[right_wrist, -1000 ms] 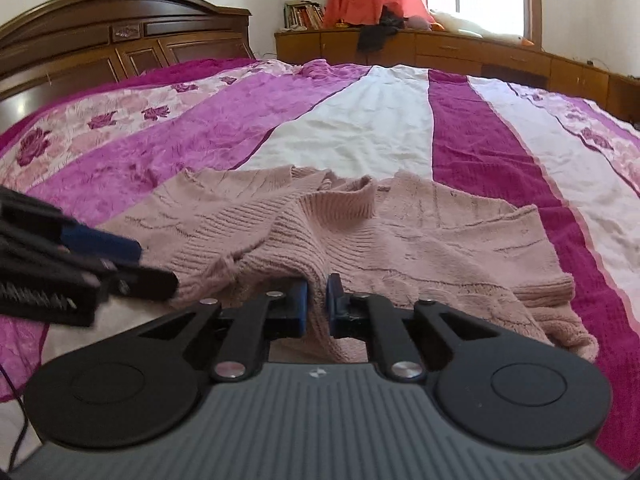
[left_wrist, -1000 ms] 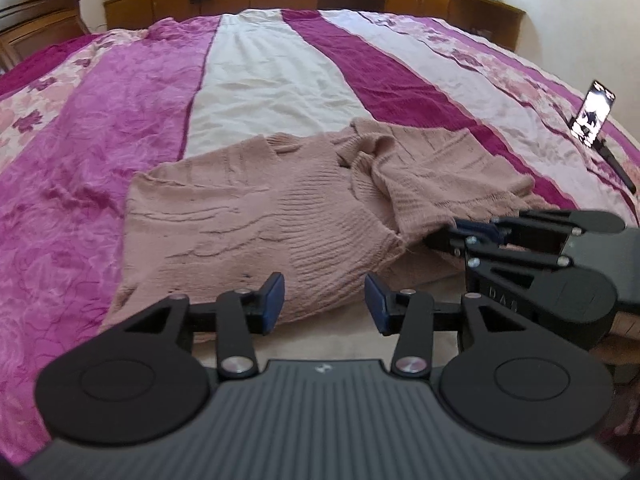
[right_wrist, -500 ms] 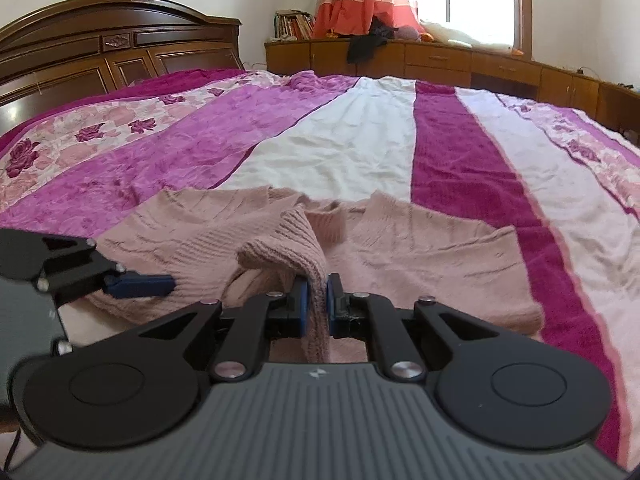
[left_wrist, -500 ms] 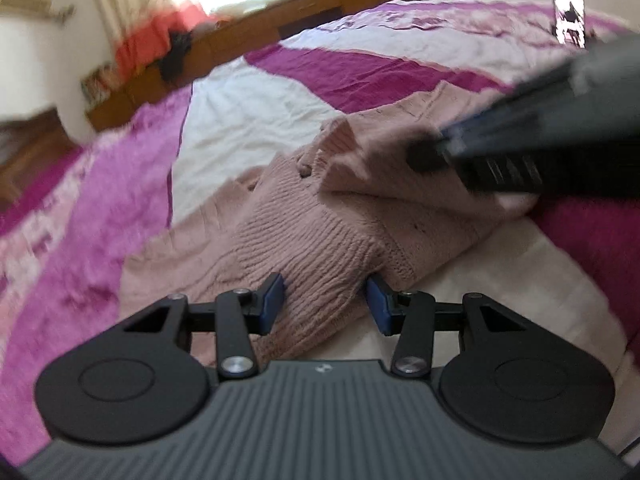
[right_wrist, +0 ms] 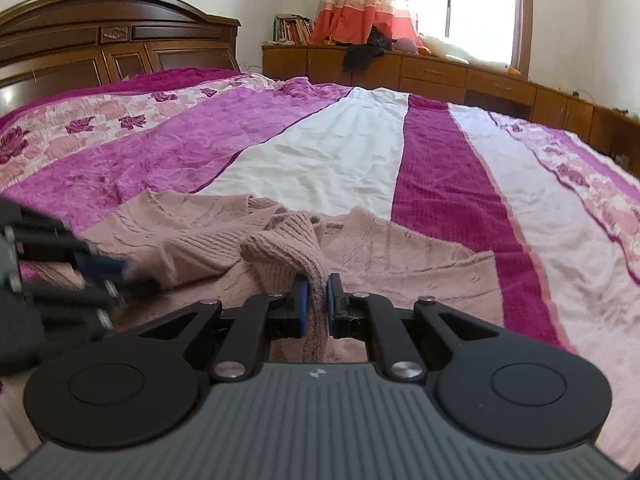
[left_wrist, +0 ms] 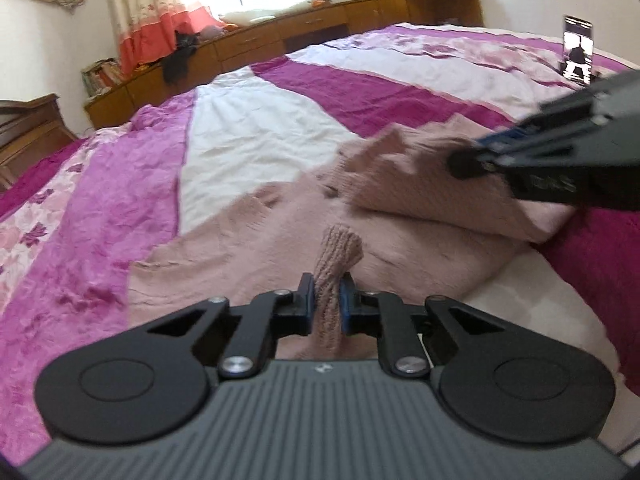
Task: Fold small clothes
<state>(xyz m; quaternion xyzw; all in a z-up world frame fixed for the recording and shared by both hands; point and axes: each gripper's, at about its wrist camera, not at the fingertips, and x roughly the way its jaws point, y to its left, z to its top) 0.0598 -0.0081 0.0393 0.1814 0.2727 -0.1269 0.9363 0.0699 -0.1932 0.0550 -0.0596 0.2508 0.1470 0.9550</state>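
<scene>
A dusty-pink knitted sweater [left_wrist: 248, 248] lies spread on the striped bed, also seen in the right wrist view [right_wrist: 400, 252]. My left gripper [left_wrist: 326, 294] is shut on a raised fold of the sweater's near hem. My right gripper [right_wrist: 317, 294] is shut on another bunched ribbed edge of the sweater, lifted a little above the bed. In the left wrist view the right gripper [left_wrist: 472, 164] reaches in from the right over a folded-over part of the knit. The left gripper [right_wrist: 116, 268] shows blurred at the left edge of the right wrist view.
The bedspread [right_wrist: 320, 152] has purple, white and magenta stripes. A wooden headboard [right_wrist: 100, 40] stands at the back left, low wooden cabinets [right_wrist: 460, 76] run under the window. A phone on a stand [left_wrist: 577, 49] sits on the bed at the far right.
My left gripper was open near the sweater's hem and has now shut on a fold of it. My right gripper stays shut on the knit and has lifted it slightly.
</scene>
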